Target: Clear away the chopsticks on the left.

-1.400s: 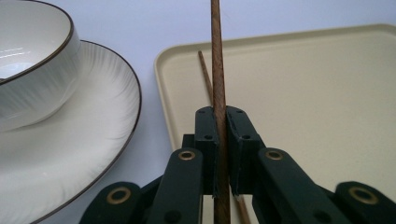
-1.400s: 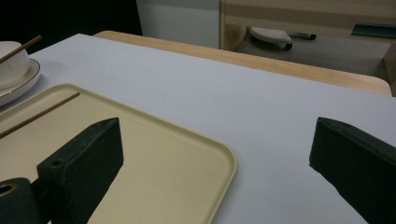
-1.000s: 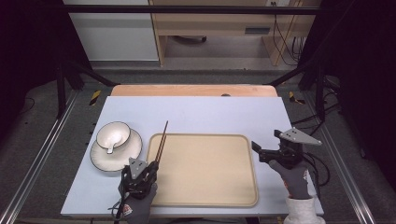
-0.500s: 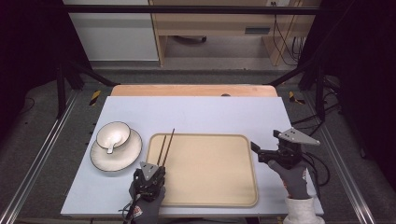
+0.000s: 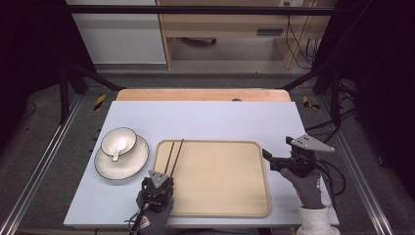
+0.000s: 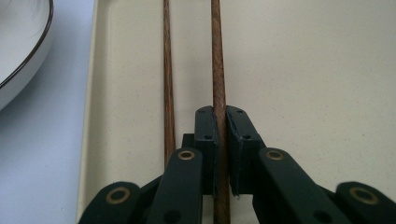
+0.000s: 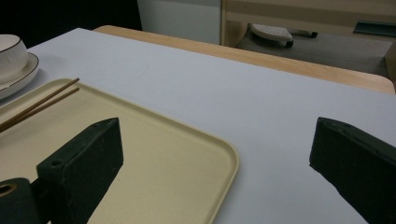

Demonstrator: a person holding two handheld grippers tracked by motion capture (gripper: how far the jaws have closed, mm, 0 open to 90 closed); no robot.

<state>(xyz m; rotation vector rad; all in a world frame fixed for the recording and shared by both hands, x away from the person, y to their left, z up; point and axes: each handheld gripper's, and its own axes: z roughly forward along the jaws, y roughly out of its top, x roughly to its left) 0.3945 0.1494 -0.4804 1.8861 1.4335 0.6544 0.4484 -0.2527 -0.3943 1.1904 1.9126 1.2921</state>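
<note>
Gripping one of two dark wooden chopsticks [image 6: 218, 70] over beige tray [image 5: 220, 196]'s left edge, left gripper [image 6: 222, 154] clenched. Second stick sits outside the pinch; may roll off. Right gripper [image 7: 215, 163] idle, jaws spread wide.

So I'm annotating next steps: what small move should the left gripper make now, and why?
Probably open the jaws. The left gripper is shut on one chopstick, with both chopsticks already over the tray, seemingly low.
</note>
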